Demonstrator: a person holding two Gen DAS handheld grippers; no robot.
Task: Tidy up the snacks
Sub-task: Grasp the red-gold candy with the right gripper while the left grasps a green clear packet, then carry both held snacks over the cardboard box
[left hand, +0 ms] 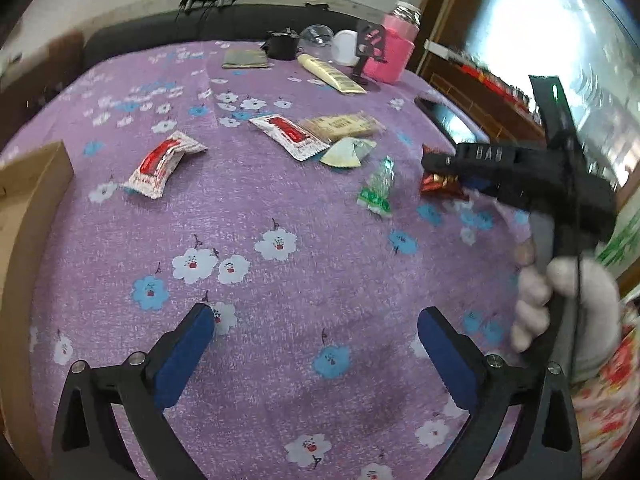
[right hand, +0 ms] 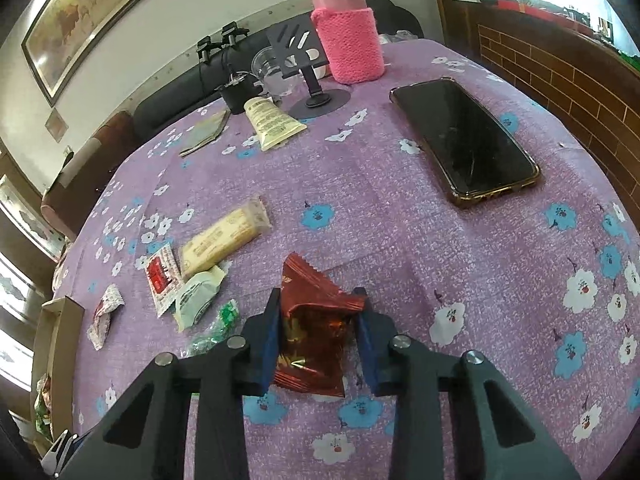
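Note:
My right gripper [right hand: 318,300] is shut on a dark red foil snack packet [right hand: 316,324] just above the purple flowered tablecloth [right hand: 400,216]. In the left wrist view the same packet [left hand: 438,184] sits under the right gripper [left hand: 434,162]. My left gripper [left hand: 316,316] is open and empty over bare cloth. Loose snacks lie on the table: two red-and-white packets [left hand: 160,162] [left hand: 290,136], a tan biscuit bar [left hand: 340,125], a pale green packet [left hand: 348,152] and a clear green candy wrapper [left hand: 378,188].
A cardboard box [left hand: 24,208] stands at the left edge. A phone [right hand: 464,140] lies at the right. At the back are a pink-sleeved bottle [right hand: 346,36], a black phone stand [right hand: 306,68], a cream tube [right hand: 270,120] and a clear cup [right hand: 266,66].

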